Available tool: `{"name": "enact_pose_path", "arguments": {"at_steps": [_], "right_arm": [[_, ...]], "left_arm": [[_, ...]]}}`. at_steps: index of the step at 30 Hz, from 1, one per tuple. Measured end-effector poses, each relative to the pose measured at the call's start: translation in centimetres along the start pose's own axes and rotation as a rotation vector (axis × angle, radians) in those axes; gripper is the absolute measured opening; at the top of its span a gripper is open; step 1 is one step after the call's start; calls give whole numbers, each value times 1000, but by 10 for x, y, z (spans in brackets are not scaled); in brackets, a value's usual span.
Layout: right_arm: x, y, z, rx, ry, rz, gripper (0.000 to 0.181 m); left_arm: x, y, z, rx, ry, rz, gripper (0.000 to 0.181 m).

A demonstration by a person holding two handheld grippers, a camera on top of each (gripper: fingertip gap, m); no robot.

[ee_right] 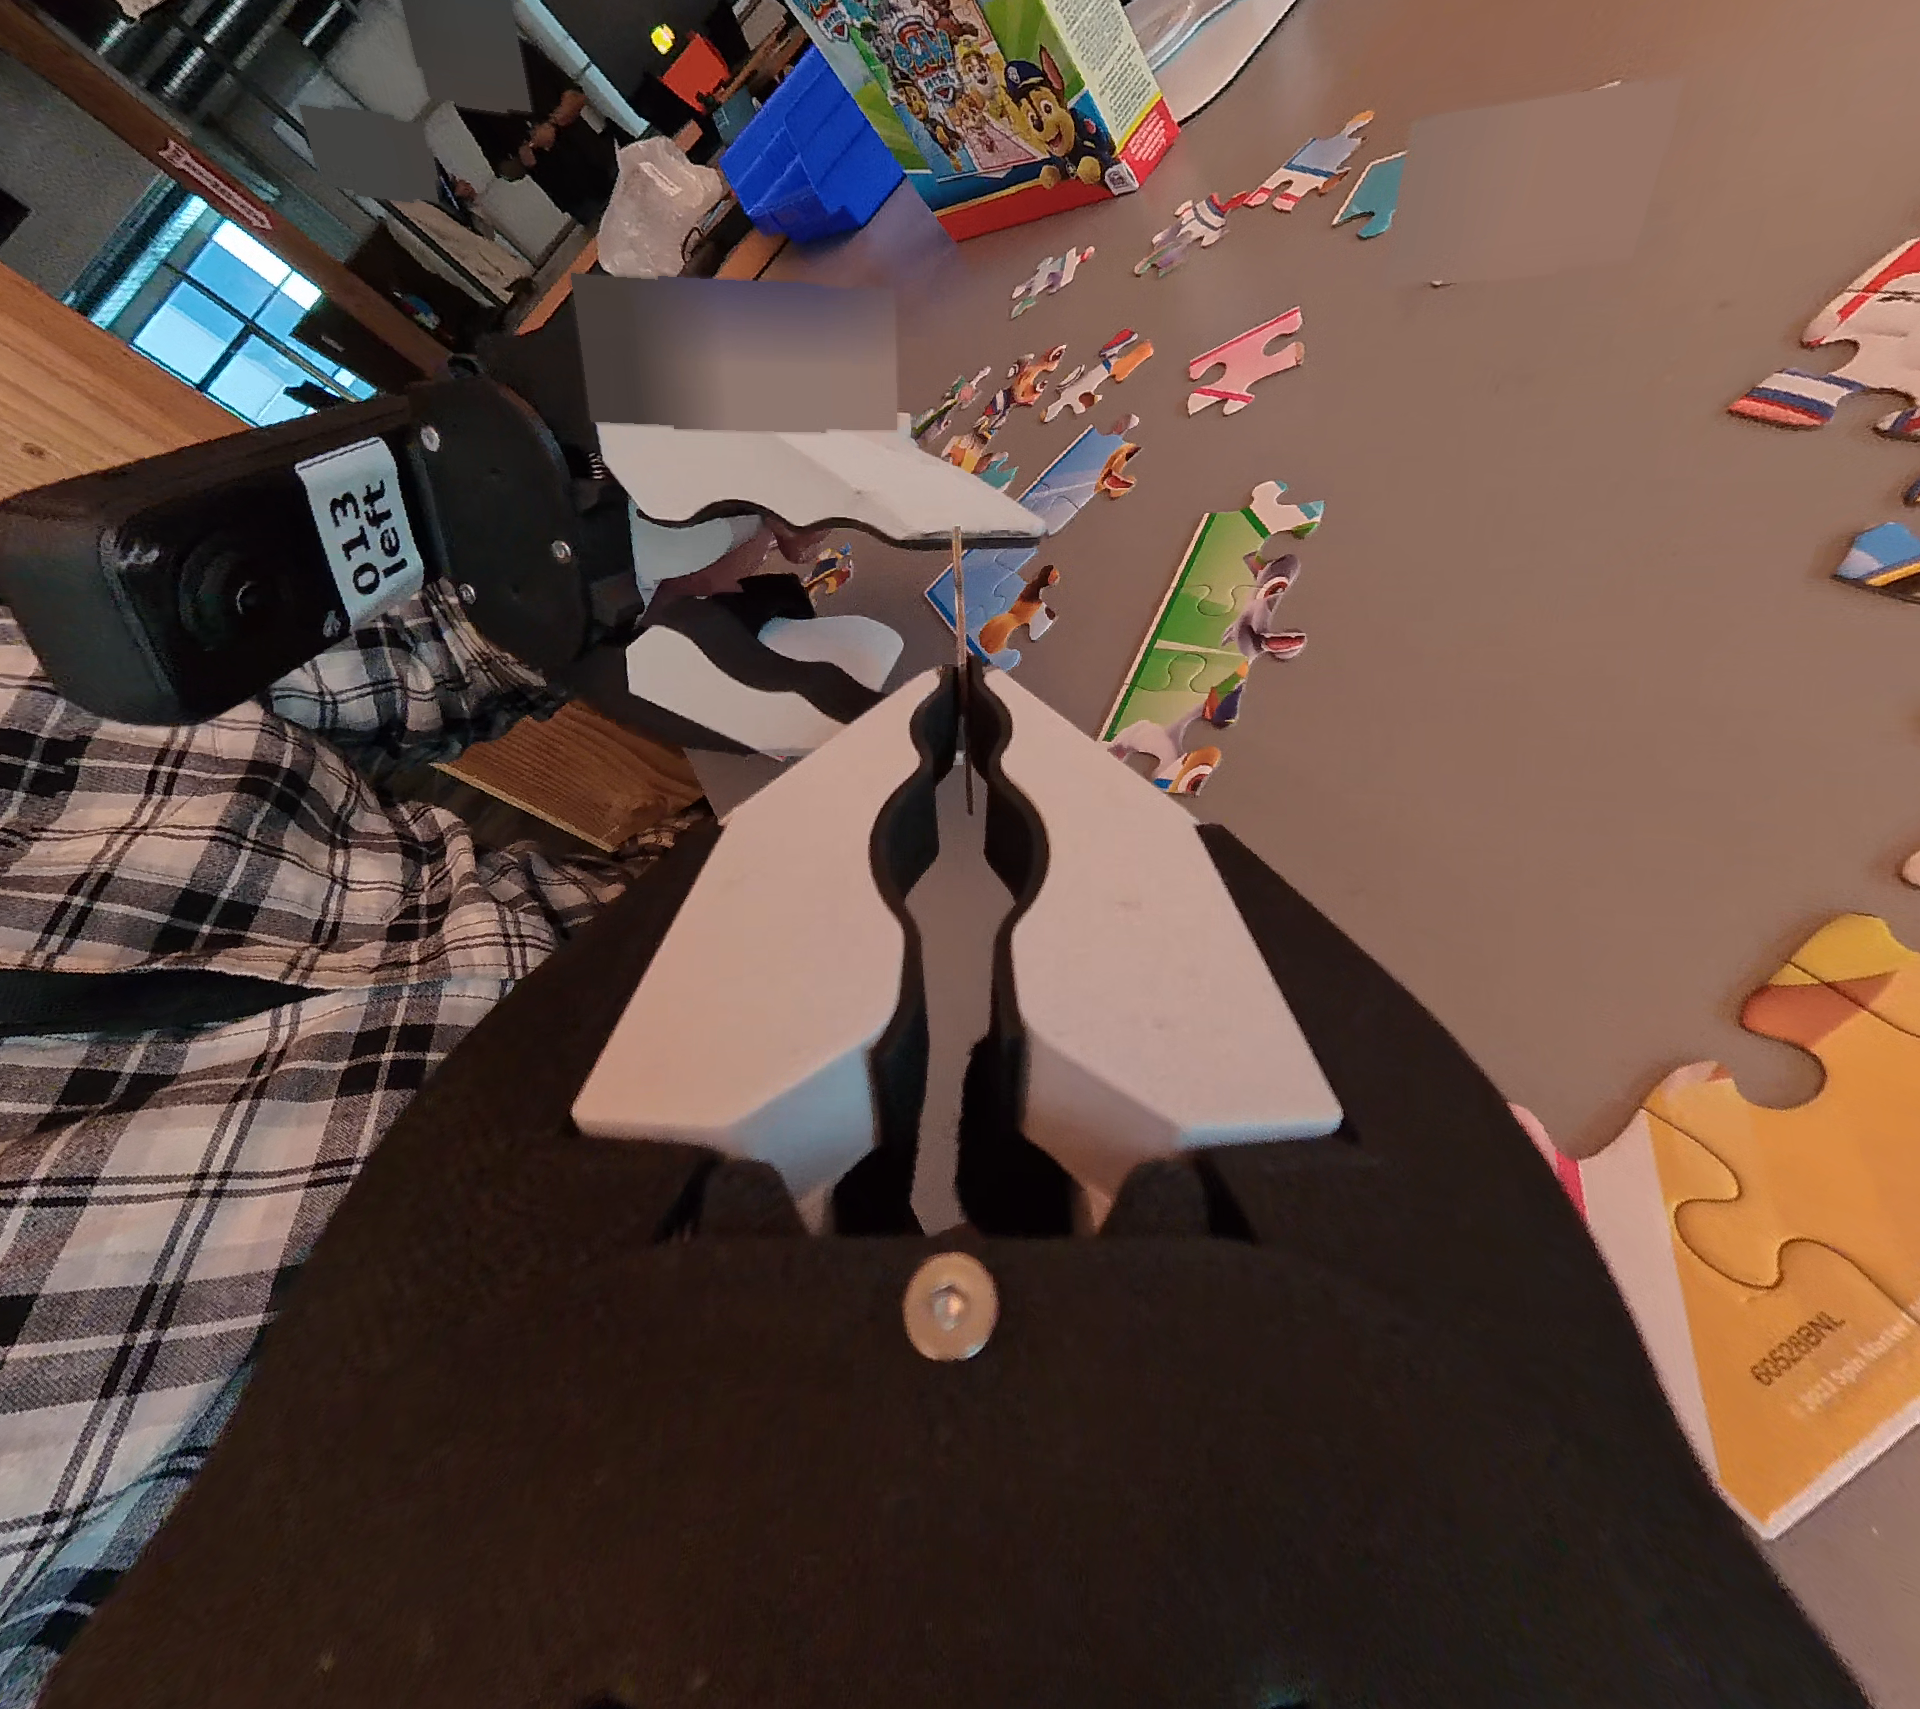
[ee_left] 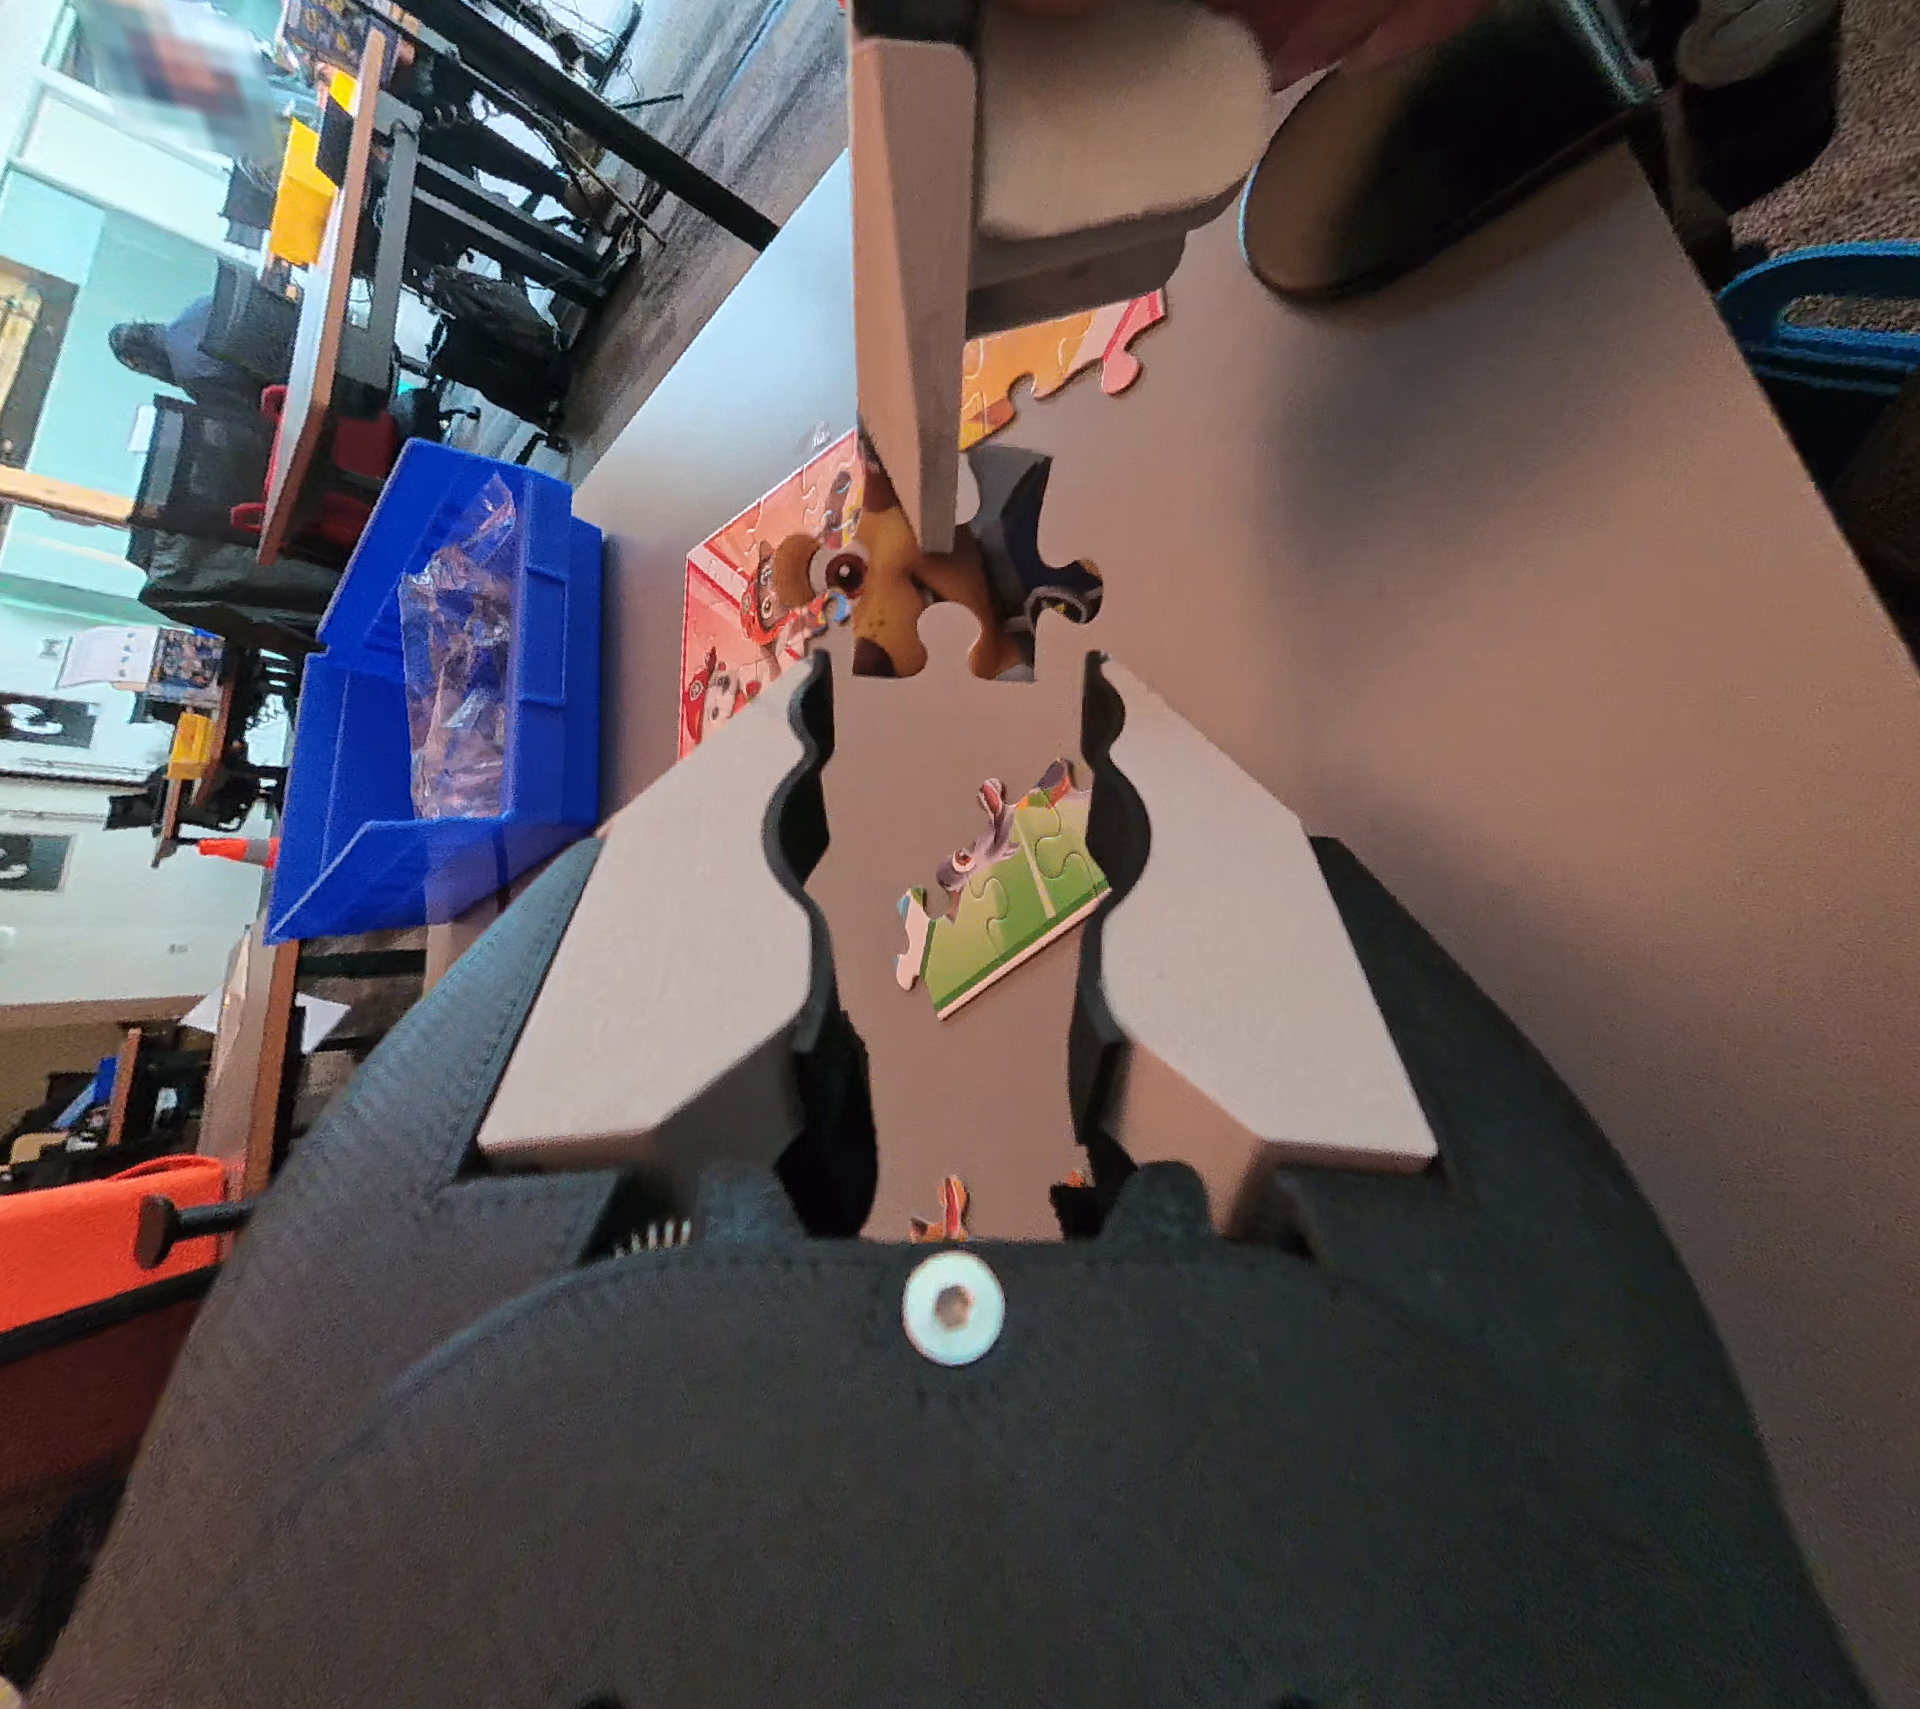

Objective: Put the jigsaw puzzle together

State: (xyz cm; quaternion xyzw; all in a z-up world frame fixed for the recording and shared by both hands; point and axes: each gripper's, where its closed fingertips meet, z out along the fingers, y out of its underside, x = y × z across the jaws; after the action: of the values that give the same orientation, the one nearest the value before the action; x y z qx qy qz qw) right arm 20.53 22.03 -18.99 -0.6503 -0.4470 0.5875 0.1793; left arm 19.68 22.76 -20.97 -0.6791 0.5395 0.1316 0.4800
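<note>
Right gripper (ee_right: pixel 961 703), nearest, has its jaws clamped on one puzzle piece (ee_right: pixel 961 620), held edge-on above the grey surface (ee_right: pixel 1455 620). Facing it, the left gripper (ee_left: pixel 956 724) hovers with jaws apart over a green section (ee_left: pixel 1013 890). I judge this a hand-over or a carry toward a joined section. Loose pieces (ee_right: pixel 1242 360) crowd the surface beyond; open room is narrow. Farther off stands the box (ee_right: pixel 956 7).

A grey table (ee_right: pixel 1558 724) fills the right wrist view from one to five o'clock. Windows (ee_right: pixel 239 319) glow at nine; wooden desks (ee_left: pixel 332 257) and dark carpet (ee_left: pixel 707 59) lie beyond.
</note>
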Motion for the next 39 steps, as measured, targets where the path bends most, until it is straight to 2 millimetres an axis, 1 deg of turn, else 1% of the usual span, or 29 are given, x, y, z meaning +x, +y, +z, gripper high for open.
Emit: {"name": "enact_pose_path", "arguments": {"at_steps": [2, 5, 10, 11, 12, 14, 15, 18, 20, 23, 25, 28, 31, 35, 37, 39], "right_arm": [[-1, 1, 1, -5, -3, 0, 0], [1, 3, 2, -10, 3, 1, 0], [6, 0, -1, 18, 19, 7, 0], [10, -3, -3, 25, 42, 6, 10], [14, -5, -6, 33, 68, 4, 19], [30, -9, -17, 29, 184, -27, 24], [35, -11, -23, 25, 236, -53, 30], [50, -21, -45, 41, 366, -97, 29], [64, -23, -58, 27, 458, -120, 29], [72, -27, -66, 32, 494, -128, 27], [76, -28, -68, 27, 504, -132, 25], [83, -29, -69, 16, 521, -136, 20], [88, -31, -67, 15, 519, -132, 19], [97, -31, -65, 8, 528, -116, 19], [100, -32, -64, 13, 527, -111, 17], [107, -32, -64, -1, 552, -117, 19]], "left_arm": [[3, 0, 3, -20, 6, 28, 43], [1, 3, 6, -41, -12, 49, 34], [0, 3, 10, -46, 12, 8, 34], [-1, 3, 11, -45, 16, 0, 34], [-3, 4, 13, -46, 25, -14, 34], [-4, 7, 18, -55, 61, -57, 34], [-6, 10, 22, -64, 83, -83, 34], [-11, 16, 38, -90, 153, -164, 34], [-9, 19, 50, -116, 228, -214, 34], [-8, 23, 69, -135, 300, -276, 34], [-4, 30, 81, -177, 357, -323, 34], [-3, 34, 96, -216, 416, -378, 34], [-9, 33, 107, -238, 432, -395, 34], [-11, 31, 116, -274, 491, -445, 34], [-13, 31, 118, -287, 506, -445, 34], [-12, 32, 119, -306, 531, -451, 34]]}}
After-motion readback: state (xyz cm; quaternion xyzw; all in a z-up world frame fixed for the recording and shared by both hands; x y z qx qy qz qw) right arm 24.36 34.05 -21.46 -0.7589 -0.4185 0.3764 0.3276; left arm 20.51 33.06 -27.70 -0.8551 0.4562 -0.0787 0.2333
